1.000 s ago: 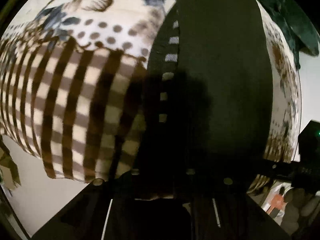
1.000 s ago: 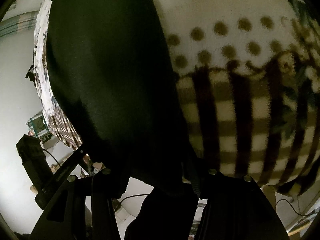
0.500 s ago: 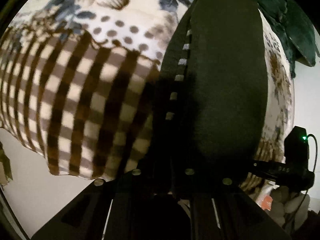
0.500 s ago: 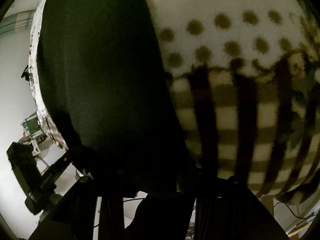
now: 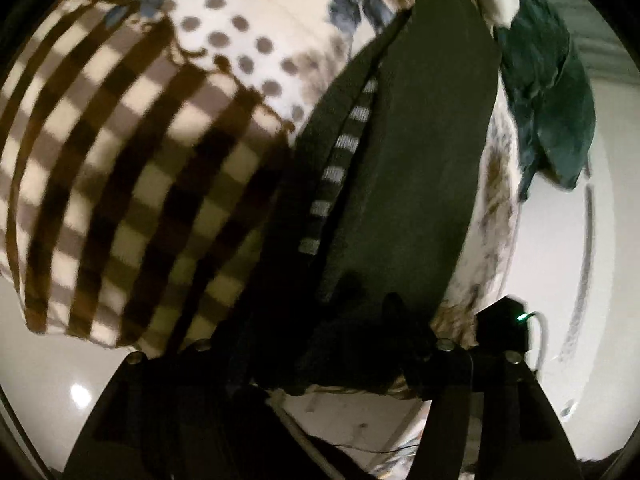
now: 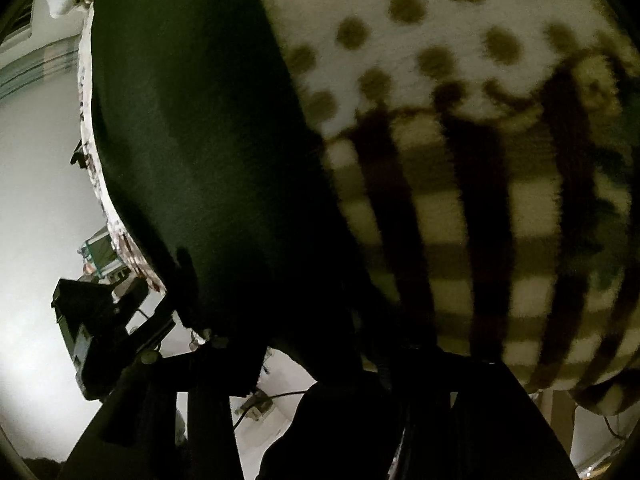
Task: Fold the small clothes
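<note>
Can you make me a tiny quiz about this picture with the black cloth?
1. True or false: the black cloth lies on a patterned blanket.
2. What sits at the blanket's far right edge? A) green cloth B) red ball C) shoe
3. Fill in: the strip along the black cloth has grey ____.

Key: 1 true; 2 A; 3 dashes.

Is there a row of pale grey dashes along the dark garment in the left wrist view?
Yes, a line of pale grey dashes runs down the dark garment lying on the patterned blanket.
</note>
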Motion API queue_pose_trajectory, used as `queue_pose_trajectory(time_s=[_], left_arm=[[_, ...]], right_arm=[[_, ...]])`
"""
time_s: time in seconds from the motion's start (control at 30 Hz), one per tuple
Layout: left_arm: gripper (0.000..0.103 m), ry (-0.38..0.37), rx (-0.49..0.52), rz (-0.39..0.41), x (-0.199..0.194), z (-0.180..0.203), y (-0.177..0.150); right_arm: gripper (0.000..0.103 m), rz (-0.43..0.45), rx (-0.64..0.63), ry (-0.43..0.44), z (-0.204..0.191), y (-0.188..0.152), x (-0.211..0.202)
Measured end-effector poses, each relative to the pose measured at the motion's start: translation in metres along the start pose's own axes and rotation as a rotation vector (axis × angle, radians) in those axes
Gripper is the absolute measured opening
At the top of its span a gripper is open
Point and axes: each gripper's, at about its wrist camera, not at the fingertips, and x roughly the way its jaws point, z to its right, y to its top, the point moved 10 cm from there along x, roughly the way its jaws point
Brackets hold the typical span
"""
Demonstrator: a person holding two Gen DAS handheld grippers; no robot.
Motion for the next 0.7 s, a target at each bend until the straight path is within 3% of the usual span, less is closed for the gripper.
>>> queue_pose_trajectory(time_s=[0.13, 0.23, 0.27, 0.3, 0.33, 0.37, 0.43, 0.7], left_arm=[[0.06, 0.133, 0.089, -0.063, 0.033, -0.006, 0.001], [0.055, 0.175, 0.103, -0.029, 0.035, -0.002, 0.005], [0.049, 0.186, 0.108, -0.014, 0.033, -0.001, 0.004], [0.034, 0.2, 0.113, -0.007, 0.031, 0.001, 0.003], [0.021, 0.201, 0.11, -0.005, 0.029, 0.002, 0.002], [0.016, 0.192, 0.089, -0.001, 0.024, 0.003, 0.001], [0.01, 0.171, 0.056, 0.001, 0.016, 0.003, 0.002], [0.009, -0.014, -0.016, 0.009, -0.031, 0.054, 0.018]], right_arm=[[0.052, -0.026, -0.002, 0.006, -0.002, 0.001, 0.013], [0.052, -0.03, -0.004, 0.0, -0.007, 0.006, 0.017], [0.049, -0.025, -0.003, -0.003, -0.008, 0.006, 0.016], [0.03, -0.015, -0.002, -0.003, -0.009, 0.006, 0.015], [0.019, -0.012, -0.002, 0.007, -0.011, 0.004, 0.015], [0.013, -0.011, 0.002, 0.031, -0.015, 0.002, 0.015], [0.011, 0.007, 0.008, 0.05, -0.02, -0.001, 0.011], [0.01, 0.061, -0.015, 0.217, -0.077, -0.002, -0.032]])
